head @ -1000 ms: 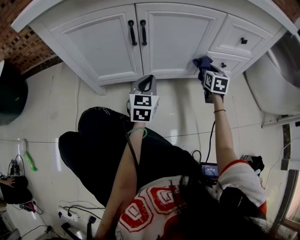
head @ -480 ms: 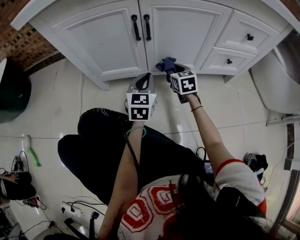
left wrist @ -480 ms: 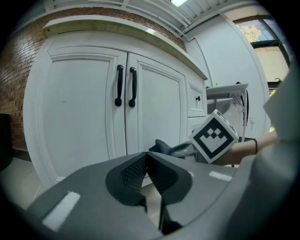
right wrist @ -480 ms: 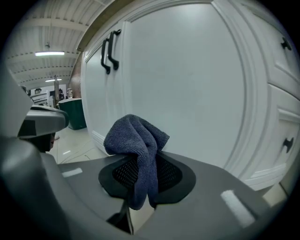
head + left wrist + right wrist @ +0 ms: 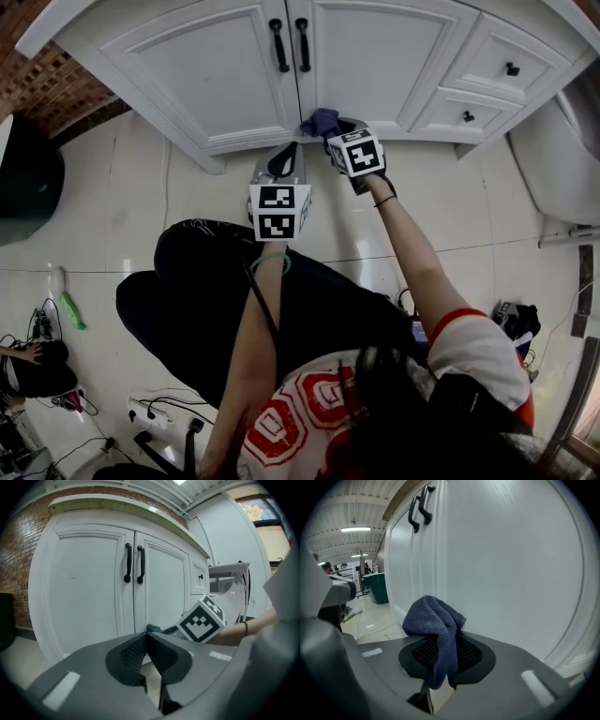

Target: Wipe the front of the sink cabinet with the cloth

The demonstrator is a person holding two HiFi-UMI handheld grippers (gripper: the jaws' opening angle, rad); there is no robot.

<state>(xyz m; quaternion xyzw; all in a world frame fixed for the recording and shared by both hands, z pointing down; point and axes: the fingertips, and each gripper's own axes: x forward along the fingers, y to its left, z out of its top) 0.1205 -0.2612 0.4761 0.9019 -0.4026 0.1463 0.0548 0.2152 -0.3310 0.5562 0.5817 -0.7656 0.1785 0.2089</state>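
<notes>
Right gripper view: blue cloth (image 5: 436, 620) between jaws, beside cabinet door (image 5: 511, 573)

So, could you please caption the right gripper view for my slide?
Right claw grips a blue cloth at the cabinet front.

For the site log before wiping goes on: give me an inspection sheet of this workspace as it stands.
Surface: white sink cabinet front, both doors shut, two black handles; no marks can be made out.
Job's things: dark blue cloth, bunched, at the foot of the doors near the centre seam.
Clutter: green object on the tiled floor.
Grippers: right hand-held gripper shut on the cloth; left hand-held gripper shut, empty, held back from the cabinet.
Cables: power strip and loose cables on the floor, lower left.
Surroundings: brick wall and dark bin at left.
</notes>
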